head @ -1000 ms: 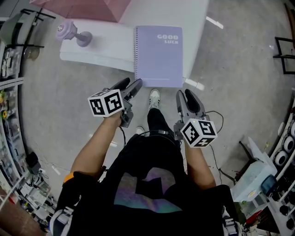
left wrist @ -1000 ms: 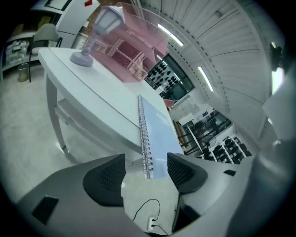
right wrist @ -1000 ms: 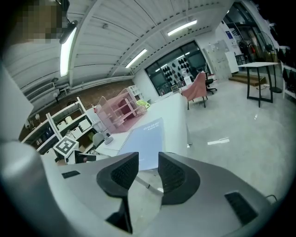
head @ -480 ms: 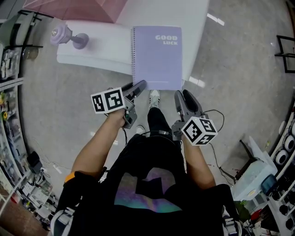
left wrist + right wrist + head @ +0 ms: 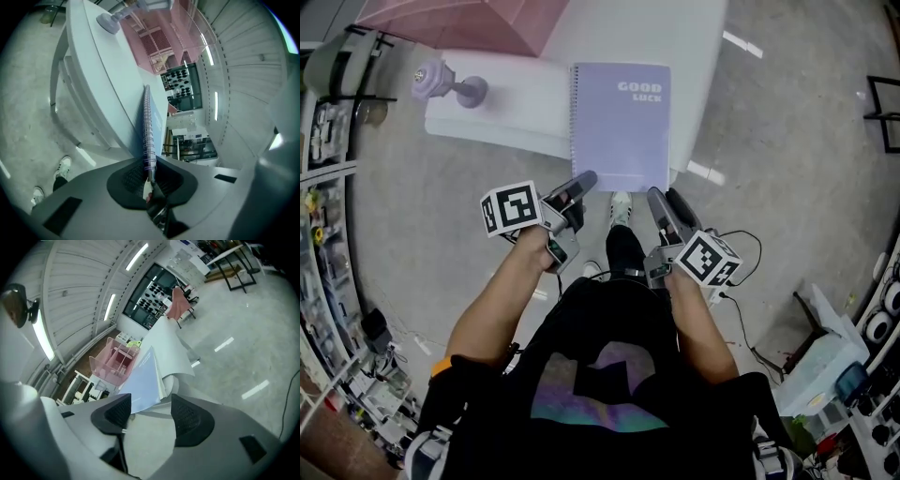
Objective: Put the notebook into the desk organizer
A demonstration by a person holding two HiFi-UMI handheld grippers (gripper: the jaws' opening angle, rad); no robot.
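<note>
Head view: the notebook (image 5: 622,127) lies flat on the white table (image 5: 506,112), its near edge overhanging the table's near rim. It has a lilac cover with pale lettering at the far right and a spiral binding (image 5: 574,122) down the left side. The pink desk organizer (image 5: 459,23) stands at the far left of the table, well apart from it. The left gripper (image 5: 581,183) is at the near left corner and the right gripper (image 5: 666,202) at the near right corner.

Left gripper view: the jaws have just been closing and now clamp the near end of the spiral spine (image 5: 149,126), with the wire coils pinched between the pads.

Right gripper view: the jaws have just been opening and stand wide apart. The notebook's near right corner (image 5: 143,380) lies just ahead of them and is not pressed.

It looks light and thin, with a bendy cover and pages that would sag if held by one corner. The spine is probably the stiffest place to grip. The smooth cover may slip, so a second hold on the near right edge seems wise.
</note>
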